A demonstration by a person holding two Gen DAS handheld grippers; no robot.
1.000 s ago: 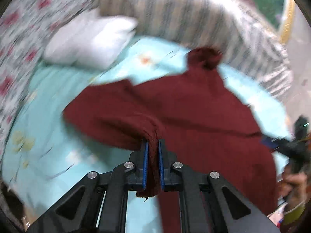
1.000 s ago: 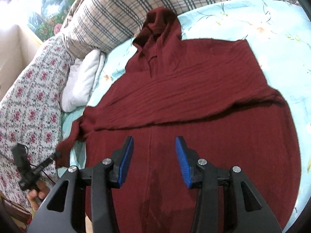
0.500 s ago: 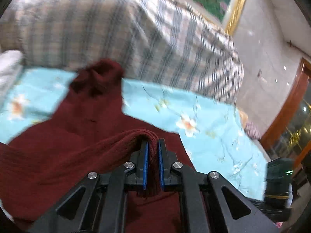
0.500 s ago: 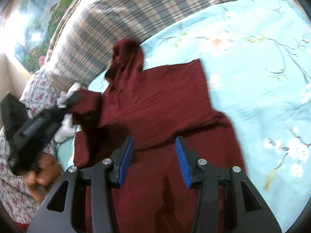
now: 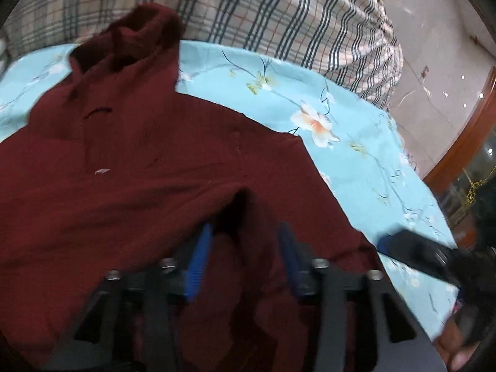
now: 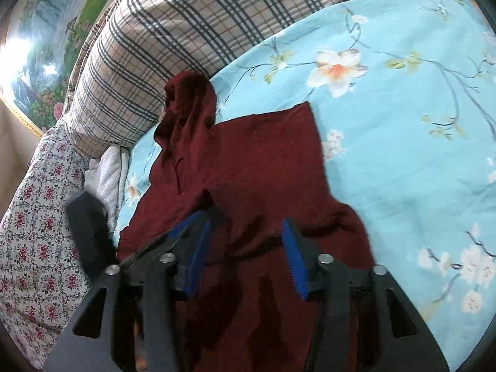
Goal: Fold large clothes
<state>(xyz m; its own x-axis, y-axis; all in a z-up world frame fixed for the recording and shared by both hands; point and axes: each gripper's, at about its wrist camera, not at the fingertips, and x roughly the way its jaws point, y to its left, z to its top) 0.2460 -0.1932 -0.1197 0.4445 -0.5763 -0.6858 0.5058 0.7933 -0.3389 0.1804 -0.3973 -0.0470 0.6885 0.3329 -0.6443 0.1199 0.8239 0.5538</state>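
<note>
A maroon hooded sweater (image 5: 148, 161) lies flat on the light blue floral sheet (image 5: 356, 142), hood (image 6: 189, 102) toward the plaid pillow. One sleeve (image 5: 241, 217) is folded across the chest. My left gripper (image 5: 245, 248) hovers low over that sleeve, jaws opening, with the cuff loose between the blue pads (image 5: 198, 260) and not pressed. My right gripper (image 6: 246, 245) hangs over the sweater's lower body, jaws opening a little, pads (image 6: 294, 257) touching nothing. The left tool's black housing (image 6: 90, 229) shows at the left of the right wrist view.
A large plaid pillow (image 6: 173, 40) lines the head of the bed. A floral quilt (image 6: 40, 241) and a white folded cloth (image 6: 108, 179) lie to the left. Bare sheet (image 6: 403, 155) spreads to the right. A wall and wooden door frame (image 5: 465, 136) stand beyond.
My left gripper swept the sleeve rightward across the sweater's body, sank toward it and opened, letting the sleeve drop. My right gripper shifted slightly and its jaws widened a little.
</note>
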